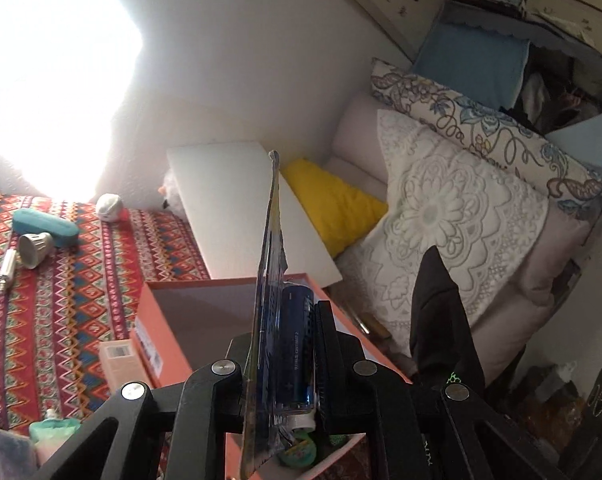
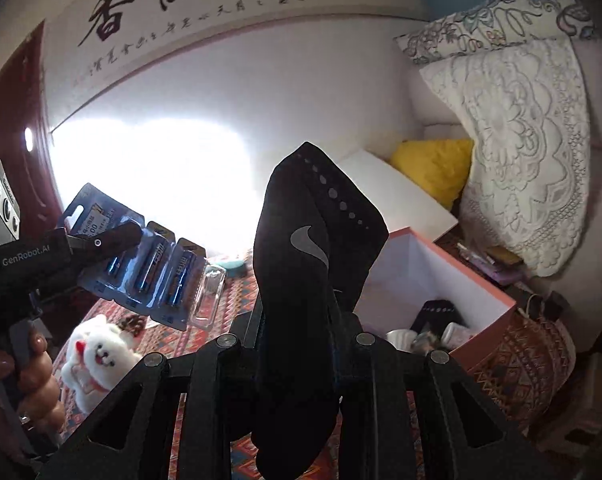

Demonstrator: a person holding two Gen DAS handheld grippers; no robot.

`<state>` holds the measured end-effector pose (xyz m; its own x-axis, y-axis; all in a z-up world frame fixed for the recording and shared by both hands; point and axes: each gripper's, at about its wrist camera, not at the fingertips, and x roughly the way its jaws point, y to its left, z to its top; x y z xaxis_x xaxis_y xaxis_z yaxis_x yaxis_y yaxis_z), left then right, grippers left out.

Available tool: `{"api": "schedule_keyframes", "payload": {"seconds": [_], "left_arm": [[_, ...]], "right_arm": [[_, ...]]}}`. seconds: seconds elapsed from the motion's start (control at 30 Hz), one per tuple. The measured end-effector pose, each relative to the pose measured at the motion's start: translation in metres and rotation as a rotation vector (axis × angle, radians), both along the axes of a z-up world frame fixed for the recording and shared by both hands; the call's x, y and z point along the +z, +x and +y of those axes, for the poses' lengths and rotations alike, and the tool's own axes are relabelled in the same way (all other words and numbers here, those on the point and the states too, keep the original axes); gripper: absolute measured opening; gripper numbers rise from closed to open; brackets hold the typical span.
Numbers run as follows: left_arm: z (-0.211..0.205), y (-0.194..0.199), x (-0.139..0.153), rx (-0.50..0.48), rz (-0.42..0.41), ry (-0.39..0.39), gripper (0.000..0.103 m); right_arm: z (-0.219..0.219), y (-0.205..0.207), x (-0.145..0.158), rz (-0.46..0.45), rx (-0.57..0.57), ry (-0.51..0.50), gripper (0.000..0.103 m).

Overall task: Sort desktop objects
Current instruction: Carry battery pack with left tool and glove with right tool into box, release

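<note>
Both tongs loaded and raised above the patterned tablecloth (image 1: pixel 61 300). Left gripper (image 1: pixel 285 360) clamped tight on a blister pack of batteries (image 1: pixel 277 344), held edge-on in its own view; from the right wrist view the same pack (image 2: pixel 157 272) shows three blue cells and one empty pocket, hanging clear of the table. Right gripper (image 2: pixel 297 344) partly closed, pads pinching a black sock (image 2: pixel 313 240) that stands up floppy between the fingers. The orange box (image 2: pixel 441 280), lid off, sits at the table's corner nearest the sofa cushions (image 2: pixel 533 160); inside it, another dark sock and some pale items. The white lid (image 1: pixel 237 200) leans behind the box. Judgement: the step in hand is carrying each item to where it belongs, the sock probably to the box. To do it well, bring the sock over the open mouth before letting go, since its limp tail could drape over the rim. Keep the pack's long card from clipping the box wall or the sock; the two grippers are close together. Open room: air above the box is free. Loose things on the cloth include a plush cat (image 2: pixel 101 352), a teal case (image 1: pixel 45 226) and a bulb (image 1: pixel 35 250), all well away from the box.
</note>
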<state>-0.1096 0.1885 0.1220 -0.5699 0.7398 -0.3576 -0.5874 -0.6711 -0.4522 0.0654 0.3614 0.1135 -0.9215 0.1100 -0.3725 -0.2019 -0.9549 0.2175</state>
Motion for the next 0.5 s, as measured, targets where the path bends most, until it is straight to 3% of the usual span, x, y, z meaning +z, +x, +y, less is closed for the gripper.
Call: {"api": "schedule_keyframes", "payload": {"seconds": [0.27,0.33,0.37,0.4,0.43,0.47,0.5], "left_arm": [[0.103,-0.053,-0.030,-0.088,-0.022,-0.079,0.012],[0.125,-0.068,-0.040,-0.112,-0.026,-0.128,0.044],[0.131,-0.076,-0.045,-0.103,-0.043,-0.155,0.071],[0.136,-0.084,-0.050,-0.091,-0.059,-0.177,0.079],[0.132,-0.089,-0.053,-0.064,-0.071,-0.173,0.079],[0.126,-0.094,-0.056,-0.038,-0.083,-0.169,0.079],[0.115,-0.098,-0.059,-0.016,-0.093,-0.169,0.081]], "right_arm": [[0.097,-0.061,-0.019,-0.025,-0.094,-0.040,0.025],[0.116,-0.085,-0.028,-0.044,-0.087,-0.050,0.025],[0.125,-0.098,-0.033,-0.063,-0.077,-0.058,0.027],[0.133,-0.113,-0.041,-0.096,-0.068,-0.071,0.036],[0.140,-0.126,-0.049,-0.138,-0.068,-0.088,0.041],[0.143,-0.132,-0.055,-0.156,-0.068,-0.102,0.060],[0.144,-0.135,-0.059,-0.157,-0.067,-0.114,0.070]]}}
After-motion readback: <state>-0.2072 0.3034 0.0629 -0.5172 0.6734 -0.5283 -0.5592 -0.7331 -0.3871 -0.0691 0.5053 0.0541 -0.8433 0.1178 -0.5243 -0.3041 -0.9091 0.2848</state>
